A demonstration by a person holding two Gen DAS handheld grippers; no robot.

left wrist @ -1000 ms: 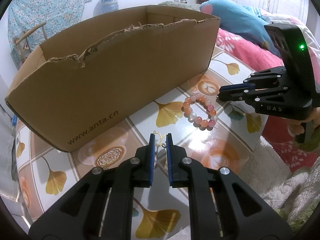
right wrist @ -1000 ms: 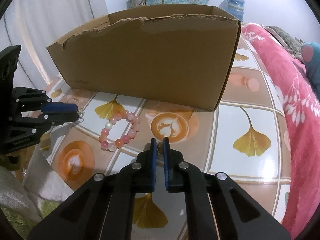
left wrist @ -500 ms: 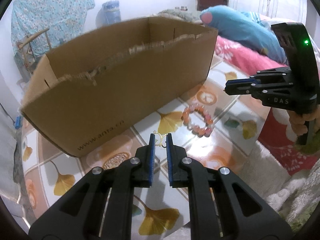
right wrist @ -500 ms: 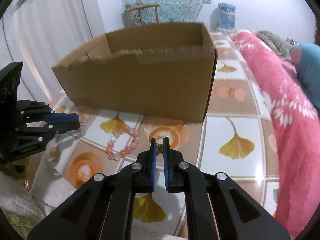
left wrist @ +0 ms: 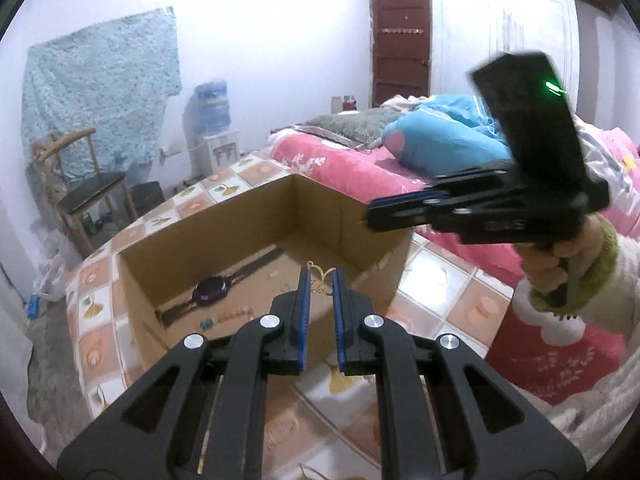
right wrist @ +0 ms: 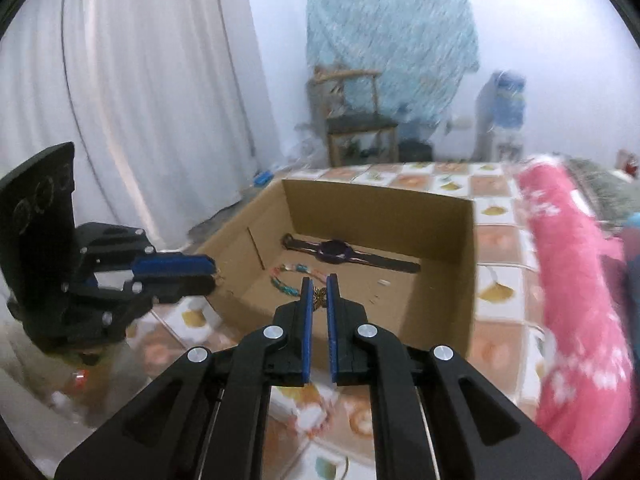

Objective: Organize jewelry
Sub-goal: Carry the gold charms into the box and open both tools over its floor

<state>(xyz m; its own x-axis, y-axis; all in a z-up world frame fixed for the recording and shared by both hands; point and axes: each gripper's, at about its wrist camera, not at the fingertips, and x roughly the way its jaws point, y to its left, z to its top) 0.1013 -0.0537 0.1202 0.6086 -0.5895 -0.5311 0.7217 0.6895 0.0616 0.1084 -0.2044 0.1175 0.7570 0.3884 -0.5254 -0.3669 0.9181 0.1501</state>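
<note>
- Over the near wall of the box (left wrist: 248,240), in the left wrist view, the left gripper (left wrist: 319,280) has its jaws nearly closed on a small gold earring (left wrist: 320,276), which shows as thin wire loops between the blue pads at the tips.
- Down on the box floor lies a dark watch (left wrist: 212,290), and a few small pieces, too small to name, lie near its near end.
- At right in the same view, a hand (left wrist: 560,256) holds the right gripper (left wrist: 370,214) level above the box's right wall; from this side I cannot tell what it grips.
- Seen from the right wrist view, the right gripper (right wrist: 319,284) has its jaws almost fully closed on a small gold-and-dark ornament (right wrist: 319,295), pinched at the tips above the near part of the open box (right wrist: 468,272).
- On the box floor in this view lie the watch (right wrist: 340,254) along the far side and a bead bracelet (right wrist: 286,278) to the near left.
- At left here, the left gripper (right wrist: 214,272) sits over the box's left wall, blurred.
- As a judgement, the task is well along: the watch and a bracelet are already boxed, two small pieces are held over the box, and what remains is to let them go inside; whether more jewelry waits on the table (right wrist: 496,240) these views do not show.
</note>
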